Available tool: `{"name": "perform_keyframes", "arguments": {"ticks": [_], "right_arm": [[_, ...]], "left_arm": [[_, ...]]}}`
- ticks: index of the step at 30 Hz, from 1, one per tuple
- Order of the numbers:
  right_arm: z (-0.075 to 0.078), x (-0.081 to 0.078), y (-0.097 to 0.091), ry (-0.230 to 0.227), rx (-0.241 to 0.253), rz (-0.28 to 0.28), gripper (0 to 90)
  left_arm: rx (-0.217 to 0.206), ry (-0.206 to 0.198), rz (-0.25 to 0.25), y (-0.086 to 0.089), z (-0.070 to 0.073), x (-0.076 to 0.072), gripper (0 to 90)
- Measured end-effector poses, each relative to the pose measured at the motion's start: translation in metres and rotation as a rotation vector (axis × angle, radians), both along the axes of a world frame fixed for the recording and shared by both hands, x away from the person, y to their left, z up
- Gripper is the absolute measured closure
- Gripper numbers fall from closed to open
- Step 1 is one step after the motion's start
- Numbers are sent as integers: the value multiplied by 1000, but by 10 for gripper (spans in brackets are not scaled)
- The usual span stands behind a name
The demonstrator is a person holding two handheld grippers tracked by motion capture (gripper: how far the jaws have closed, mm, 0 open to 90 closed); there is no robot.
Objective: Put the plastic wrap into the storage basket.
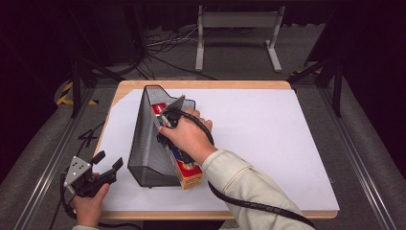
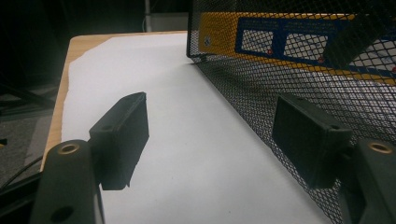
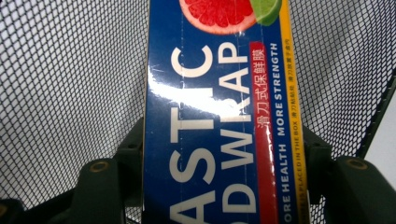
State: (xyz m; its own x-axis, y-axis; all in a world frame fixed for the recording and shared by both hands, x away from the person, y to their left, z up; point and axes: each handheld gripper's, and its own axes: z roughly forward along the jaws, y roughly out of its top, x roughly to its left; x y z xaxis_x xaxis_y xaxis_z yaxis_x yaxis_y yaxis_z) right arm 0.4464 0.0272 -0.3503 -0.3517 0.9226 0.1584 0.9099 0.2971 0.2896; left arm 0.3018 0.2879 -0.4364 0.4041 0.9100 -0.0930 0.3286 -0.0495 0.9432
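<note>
One plastic wrap box [image 1: 187, 168] lies lengthwise in mesh rack [image 1: 143, 139].

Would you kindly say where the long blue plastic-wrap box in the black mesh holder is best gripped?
Grip the long blue plastic-wrap box across its narrow width, coming from above through the black mesh holder's open top; the right gripper straddles its long sides there.

I count one black mesh basket [image 1: 143, 143] on the table. There is one long blue box of plastic wrap [image 1: 187, 171] inside it. One big white sheet [image 1: 268, 139] covers one wooden table [image 1: 201, 85]. There are two grippers, one on the left [image 1: 106, 162] and one on the right [image 1: 165, 125].
</note>
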Motion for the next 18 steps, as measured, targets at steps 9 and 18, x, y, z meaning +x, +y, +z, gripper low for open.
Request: {"name": "perform_keyframes", "arguments": {"ticks": [9,18], "right_arm": [[-1,1,0,9,18,24,292],[0,-3,-5,-9,33,92,176]], "left_arm": [[-2,1,4,0,0,-1,282],[-5,5,7,3,-1,-4,282]]}}
